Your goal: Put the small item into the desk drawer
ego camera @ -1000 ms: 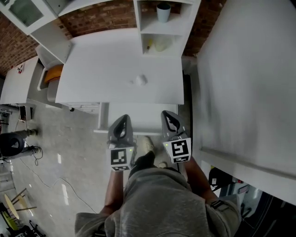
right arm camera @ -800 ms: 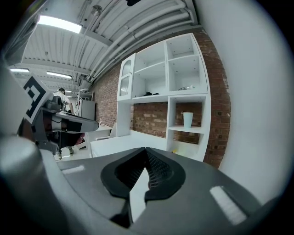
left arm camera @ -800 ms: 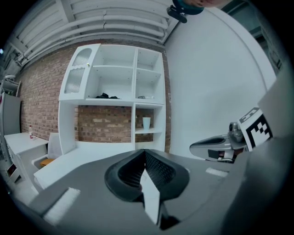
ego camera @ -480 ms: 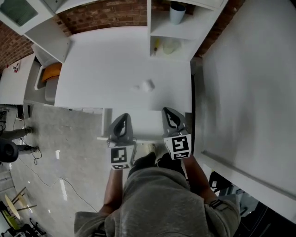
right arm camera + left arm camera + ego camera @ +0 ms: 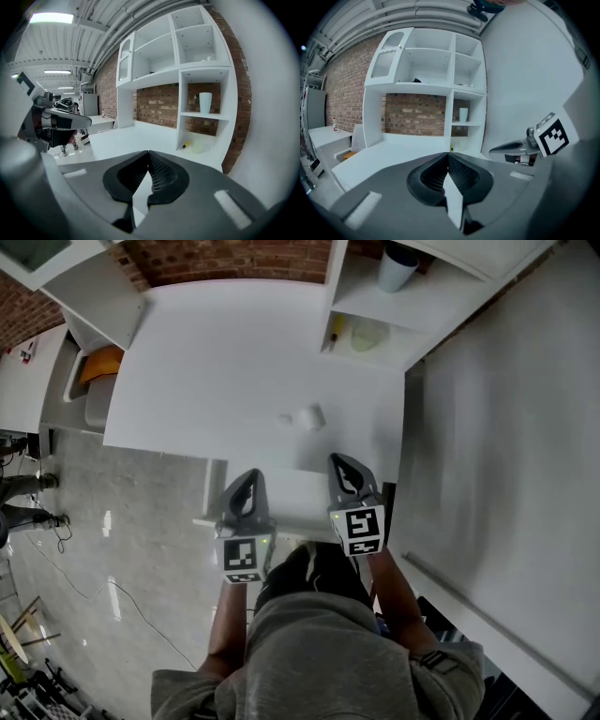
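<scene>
Poised over a pulled-out white desk drawer, both pairs of jaws clenched on nothing.

Holding the grey left gripper, with its square-marker cube, at the drawer's left side and the matching grey right gripper at its right side, both pointing toward the flat white desk top. Pressed tip to tip in each gripper view, with only the bare desk beyond. Leaving the small white rounded item lying on the desk top past the drawer, roughly between the two grippers' lines and apart from both. Farther back, against a red brick wall, a white shelf unit, keeping a white cup in an upper cubby and a yellow pen-like stick beside a pale bowl in the lower one.
</scene>
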Demonstrator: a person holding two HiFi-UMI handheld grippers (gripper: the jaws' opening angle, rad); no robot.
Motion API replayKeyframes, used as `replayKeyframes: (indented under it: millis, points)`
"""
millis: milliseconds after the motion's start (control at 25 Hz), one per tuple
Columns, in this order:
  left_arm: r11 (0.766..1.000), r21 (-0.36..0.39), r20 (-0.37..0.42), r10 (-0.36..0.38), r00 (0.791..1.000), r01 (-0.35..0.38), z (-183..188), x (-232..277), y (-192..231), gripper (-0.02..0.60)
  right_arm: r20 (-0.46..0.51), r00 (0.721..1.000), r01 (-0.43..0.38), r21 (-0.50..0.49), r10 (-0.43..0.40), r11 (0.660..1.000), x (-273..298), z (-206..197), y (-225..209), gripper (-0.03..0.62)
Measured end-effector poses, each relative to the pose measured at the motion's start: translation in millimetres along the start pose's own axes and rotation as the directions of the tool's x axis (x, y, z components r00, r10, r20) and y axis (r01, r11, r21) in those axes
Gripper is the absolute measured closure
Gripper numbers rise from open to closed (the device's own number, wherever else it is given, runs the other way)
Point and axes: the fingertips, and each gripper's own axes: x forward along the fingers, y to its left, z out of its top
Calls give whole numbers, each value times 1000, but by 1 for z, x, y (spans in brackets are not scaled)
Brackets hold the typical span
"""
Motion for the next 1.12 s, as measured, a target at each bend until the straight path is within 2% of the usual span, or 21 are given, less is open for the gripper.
replayKeyframes:
  millis: [360,880,960,1120]
  points:
    - [996,-58,-50,60,997,-62,-40,30,9,569,-85,993,-80,-14,79,997,59,-40,-12,591]
    - [985,-98,-124,127,984,-140,-91,55,27,569,-161,979,-129,-14,126,991,119,-88,-20,587]
    - [983,-102,-136,135,981,-150,-95,54,28,569,-195,970,-149,10,148,989,127,-96,-18,491]
    - [981,-108,-155,146,977,-164,-102,52,29,569,-250,956,-143,49,151,988,144,-114,-22,404]
